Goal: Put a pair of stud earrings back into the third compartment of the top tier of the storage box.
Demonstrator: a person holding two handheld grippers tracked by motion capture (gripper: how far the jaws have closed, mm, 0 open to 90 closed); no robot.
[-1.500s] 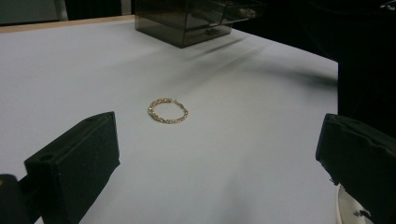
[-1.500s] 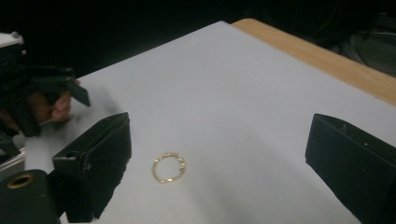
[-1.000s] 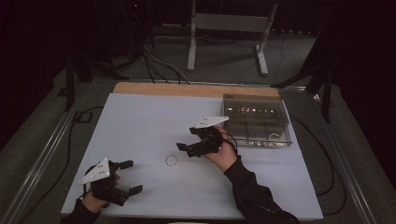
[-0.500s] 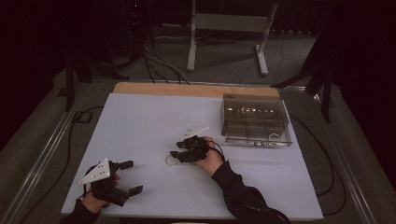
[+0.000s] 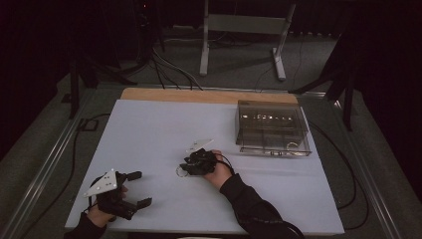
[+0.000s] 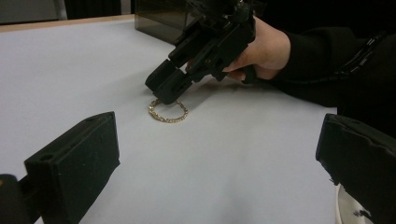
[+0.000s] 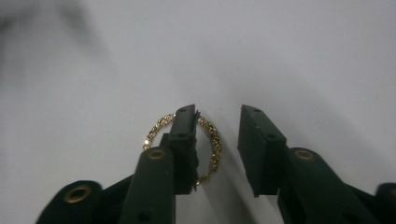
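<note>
A small gold chain bracelet [image 7: 215,140] lies in a loop on the white table top [image 5: 149,129], near the middle. My right gripper [image 7: 217,121] is tipped down onto it and open. One jaw stands inside the loop and the other outside, so one side of the chain lies between them. From the left gripper view the right gripper [image 6: 166,86] rests its tips at the far edge of the bracelet [image 6: 168,112]. My left gripper [image 5: 140,188] sits at the front left of the table, wide open and holding nothing, pointing toward the bracelet [image 5: 180,172].
A clear plastic compartment box [image 5: 271,128] stands at the back right of the table, with small items in its far row. A wooden strip [image 5: 209,95] runs along the far edge. Cables and metal stands lie on the floor beyond.
My right gripper has moved left and down from above the table, and its jaws now sit over the bracelet. The left gripper has stayed in place.
</note>
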